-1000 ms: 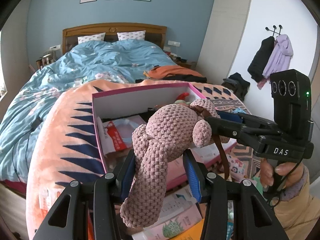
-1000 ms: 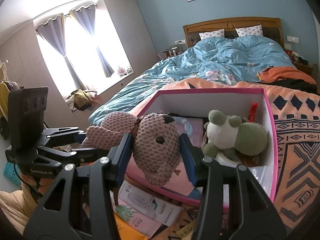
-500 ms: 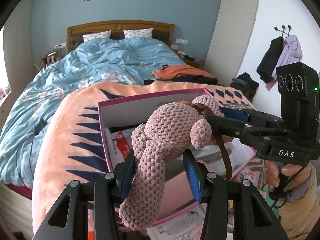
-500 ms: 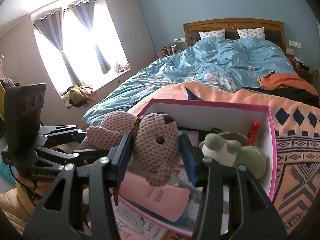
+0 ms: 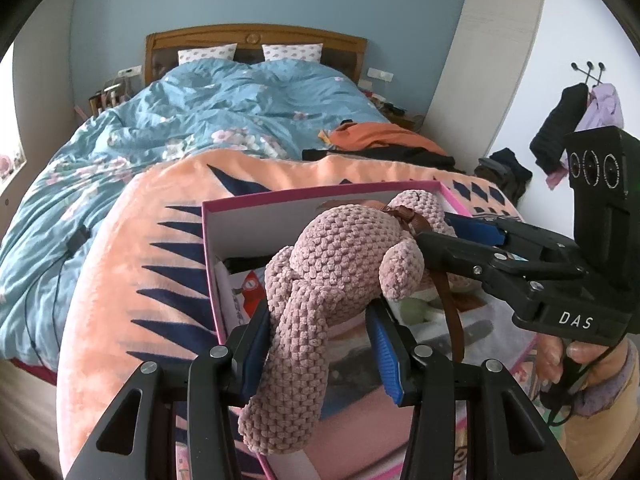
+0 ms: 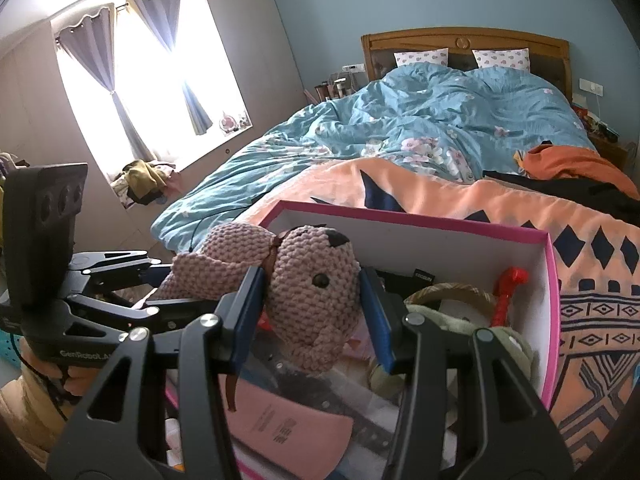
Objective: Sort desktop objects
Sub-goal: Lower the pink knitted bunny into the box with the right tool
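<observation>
A pink crocheted plush toy (image 5: 344, 264) with a brown ribbon hangs over a white box with a pink rim (image 5: 280, 196). My left gripper (image 5: 320, 344) is shut on its body and leg, blue pads pressing both sides. My right gripper (image 5: 436, 228) comes in from the right and clamps the head. In the right wrist view, the right gripper (image 6: 312, 312) is shut on the plush toy's head (image 6: 312, 280), above the open box (image 6: 400, 220). The left gripper (image 6: 160, 284) holds the body at the left.
The box holds a green plush (image 6: 508, 344), a red piece (image 6: 508, 288), a pink booklet (image 6: 288, 424) and papers. It sits on an orange patterned blanket (image 6: 440, 196) on a bed with a blue quilt (image 5: 240, 112). A hand (image 5: 576, 360) grips the right handle.
Both grippers carried the plush toy together toward the bed, so it now hangs further in over the box. The loose papers in front of the box have dropped out of view.
</observation>
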